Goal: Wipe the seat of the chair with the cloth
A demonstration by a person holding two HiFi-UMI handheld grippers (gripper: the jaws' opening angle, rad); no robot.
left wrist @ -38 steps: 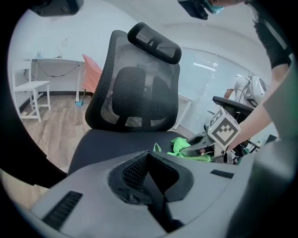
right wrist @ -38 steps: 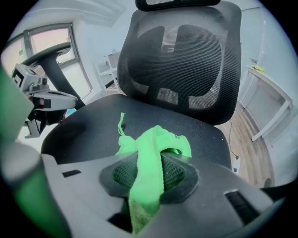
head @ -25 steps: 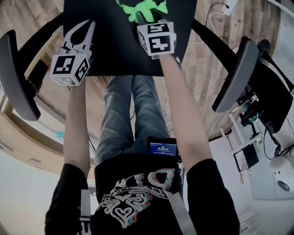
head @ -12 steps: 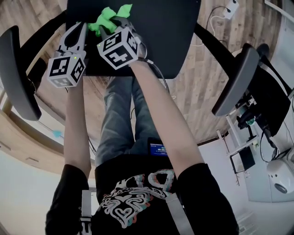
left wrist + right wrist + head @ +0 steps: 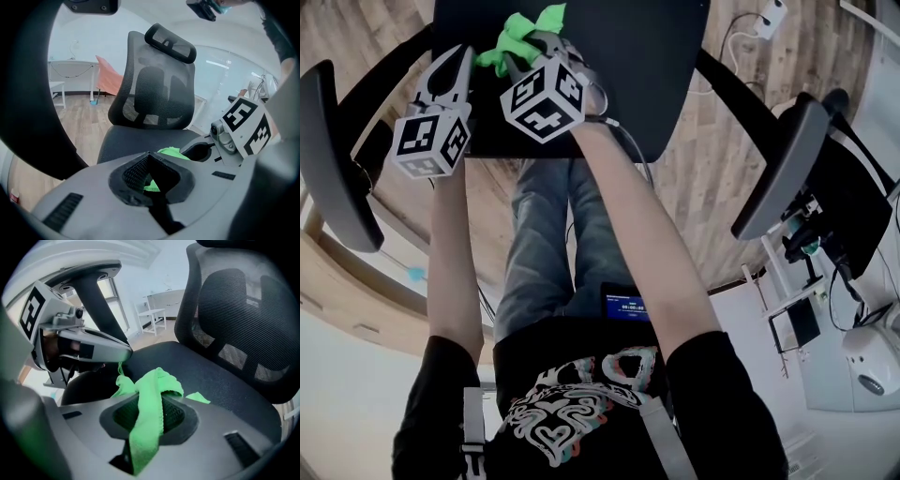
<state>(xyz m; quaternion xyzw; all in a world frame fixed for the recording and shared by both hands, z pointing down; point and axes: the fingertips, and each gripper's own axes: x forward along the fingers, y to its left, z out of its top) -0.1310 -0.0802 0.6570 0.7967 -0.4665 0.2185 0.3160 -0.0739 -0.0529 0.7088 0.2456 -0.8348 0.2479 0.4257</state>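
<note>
The cloth (image 5: 149, 397), bright green, is clamped between the clenched jaws of the right gripper (image 5: 523, 45). One strip is drawn back through the jaws, and the rest is bunched on the seat (image 5: 220, 376) just ahead of the tips. In the head view the cloth is seen lying towards the person's left side of the seat, well in from the front edge.

The left gripper (image 5: 149, 154) is held just beside the right one, on its left, over the seat. Its jaws are brought together at the tips with nothing gripped between them; the green seen through the gap lies beyond. Its tip is close to an edge of the cloth, but contact cannot be told.

A mesh backrest (image 5: 154, 89) is seen upright beyond the seat. An armrest (image 5: 333, 159) is seen on each side in the head view, over a wooden floor (image 5: 712, 187).
</note>
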